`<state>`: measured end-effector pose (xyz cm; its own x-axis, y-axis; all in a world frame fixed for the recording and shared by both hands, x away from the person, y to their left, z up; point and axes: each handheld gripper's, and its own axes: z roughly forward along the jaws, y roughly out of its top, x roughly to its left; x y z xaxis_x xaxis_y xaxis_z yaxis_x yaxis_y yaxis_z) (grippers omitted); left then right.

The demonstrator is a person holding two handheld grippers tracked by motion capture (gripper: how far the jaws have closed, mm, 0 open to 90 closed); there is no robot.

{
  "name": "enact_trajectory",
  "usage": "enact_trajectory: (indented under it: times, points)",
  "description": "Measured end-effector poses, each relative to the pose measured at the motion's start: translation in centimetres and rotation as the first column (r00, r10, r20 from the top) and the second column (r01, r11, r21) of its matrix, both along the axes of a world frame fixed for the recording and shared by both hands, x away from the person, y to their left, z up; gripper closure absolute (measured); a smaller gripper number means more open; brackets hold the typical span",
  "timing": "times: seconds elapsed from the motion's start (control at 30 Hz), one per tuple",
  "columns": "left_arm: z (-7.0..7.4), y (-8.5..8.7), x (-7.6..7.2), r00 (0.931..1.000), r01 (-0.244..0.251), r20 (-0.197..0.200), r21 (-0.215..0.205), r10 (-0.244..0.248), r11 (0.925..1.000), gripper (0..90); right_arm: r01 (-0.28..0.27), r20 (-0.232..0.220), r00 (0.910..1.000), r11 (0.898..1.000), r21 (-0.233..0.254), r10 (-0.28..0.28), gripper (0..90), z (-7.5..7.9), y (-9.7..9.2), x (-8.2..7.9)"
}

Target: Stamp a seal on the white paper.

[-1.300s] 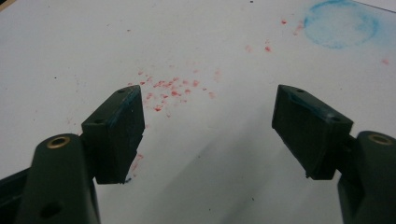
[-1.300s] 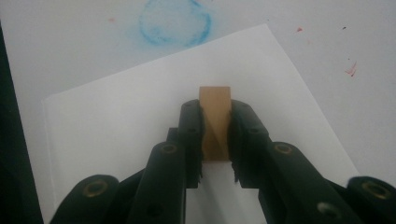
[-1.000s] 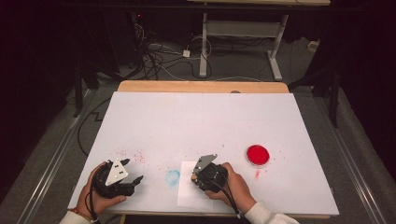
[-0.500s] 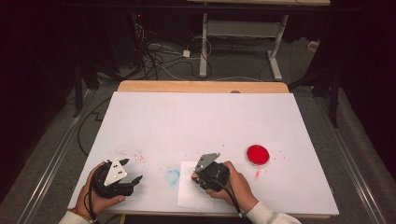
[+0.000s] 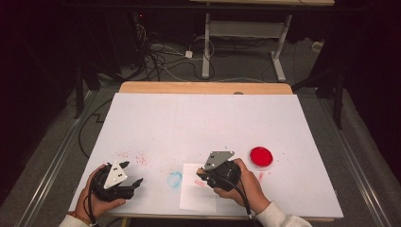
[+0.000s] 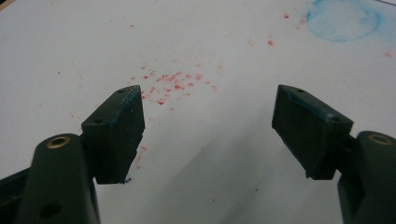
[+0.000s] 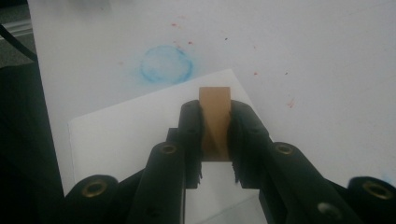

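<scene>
Your right gripper (image 7: 215,135) has its two black jaws pinched on a small tan wooden block (image 7: 215,119), which stands upright between the pads with its top end poking out past the jaw tips. In the high view the same right gripper (image 5: 204,173) sits in your right hand (image 5: 246,187) near the table's front edge. Below the jaws lies a white rectangular sheet of paper (image 7: 121,135), flat on the white table top (image 7: 327,70) (in the high view the paper (image 5: 191,201) carries a faint pink mark near the jaw tips). Whether the block touches the paper, you cannot tell from these views. Ahead of the right jaws, beyond the paper's far edge and a little to their left, is a pale blue round smudge (image 7: 166,64). Well off behind that gripper in the high view rests a round red disc (image 5: 261,156), apart from everything else.

Your left gripper (image 6: 208,135) holds its jaws spread wide, with nothing between them; the pads carry streaks of blue along their edges. Just ahead of the gap, closer to the left-hand jaw, is a scatter of small red specks (image 6: 170,84) on the table. Farther ahead and toward the right-hand jaw you can see the blue smudge (image 6: 343,18) again. In the high view the left gripper (image 5: 135,182) lies in your left hand (image 5: 97,201), its jaws pointing toward the paper.
</scene>
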<state>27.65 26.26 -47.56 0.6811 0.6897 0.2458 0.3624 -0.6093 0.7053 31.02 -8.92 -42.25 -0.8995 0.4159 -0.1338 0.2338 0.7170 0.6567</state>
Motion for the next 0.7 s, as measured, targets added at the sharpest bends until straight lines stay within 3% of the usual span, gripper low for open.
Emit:
enact_trajectory:
  times: [0.3, 0.7]
  points:
    - [-0.3, -0.1, 0.4, 0.9997, -0.001, -0.024, -0.006, 0.001, 1.0, 24.8, 0.012, 0.001, 0.9999, 1.0, 0.006, -0.012, 75.9, 0.2, -0.8, 0.3]
    - [-0.3, -0.1, 0.3, 0.9997, -0.003, -0.024, -0.009, 0.003, 1.0, 24.8, 0.015, 0.024, 0.9996, 1.0, 0.026, -0.015, 75.9, 1.2, -1.4, 0.0]
